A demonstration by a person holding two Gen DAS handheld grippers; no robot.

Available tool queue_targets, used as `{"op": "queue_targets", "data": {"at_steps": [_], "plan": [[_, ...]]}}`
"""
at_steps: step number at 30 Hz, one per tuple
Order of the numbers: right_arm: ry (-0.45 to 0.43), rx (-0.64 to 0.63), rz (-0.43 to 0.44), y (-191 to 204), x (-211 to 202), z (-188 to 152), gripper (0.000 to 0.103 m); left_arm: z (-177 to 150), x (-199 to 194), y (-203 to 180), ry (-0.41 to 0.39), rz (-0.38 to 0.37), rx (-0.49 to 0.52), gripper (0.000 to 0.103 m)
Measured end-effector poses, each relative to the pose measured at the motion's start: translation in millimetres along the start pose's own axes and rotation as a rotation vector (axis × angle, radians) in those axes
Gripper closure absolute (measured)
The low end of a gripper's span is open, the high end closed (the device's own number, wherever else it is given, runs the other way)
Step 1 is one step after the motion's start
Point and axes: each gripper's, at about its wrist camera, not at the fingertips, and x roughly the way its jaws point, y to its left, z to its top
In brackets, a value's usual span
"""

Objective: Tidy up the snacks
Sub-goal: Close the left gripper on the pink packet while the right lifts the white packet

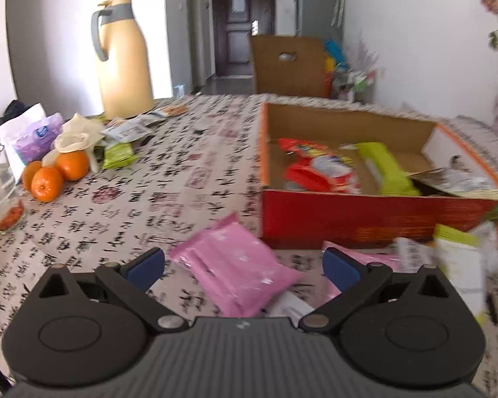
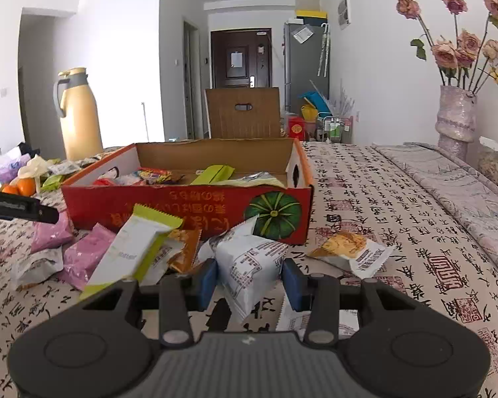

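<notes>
R gripper (image 2: 249, 280) clamps white snack pack (image 2: 249, 265) near table's front edge; lift clear over box (image 2: 182, 205) wall. L gripper (image 1: 244, 265) wide, empty.

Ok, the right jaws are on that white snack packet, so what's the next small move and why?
Probably lift the white snack packet and carry it over the near wall of the red box. The right gripper has its jaws closed on the packet, and the open box with other snacks sits just beyond.
</notes>
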Motion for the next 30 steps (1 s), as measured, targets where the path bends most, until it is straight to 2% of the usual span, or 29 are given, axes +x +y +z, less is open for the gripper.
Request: {"op": "queue_targets", "data": {"at_steps": [3,11,13,15,17,21,30], "plan": [[-0.002,0.004,-0.009,-2.3,-0.4,0.3,0.061,6.8,16.5,-0.5,0.060,0.028,0.001,0.000],[-0.014,0.025,-0.033,-10.8,-2.0,-0.3,0.061,15.0,44.8,-1.2,0.150,0.072,-0.031,0.001],[-0.013,0.029,-0.034,-11.4,-1.9,-0.9,0.061,15.3,49.4,-1.1,0.171,0.069,-0.038,0.005],[-0.012,0.028,-0.035,-11.2,-1.8,-0.8,0.061,14.8,53.6,-0.8,0.191,0.066,-0.044,0.020],[-0.014,0.029,-0.035,-11.2,-2.7,-0.9,0.061,13.1,56.8,-0.5,0.210,0.055,-0.052,0.030],[-0.012,0.028,-0.037,-10.5,-3.3,-0.9,0.061,11.4,54.7,-0.7,0.203,0.045,-0.057,0.038],[-0.024,0.033,-0.039,-10.2,-8.6,-0.4,0.061,4.7,43.9,8.3,0.176,0.056,-0.055,0.040]]}}
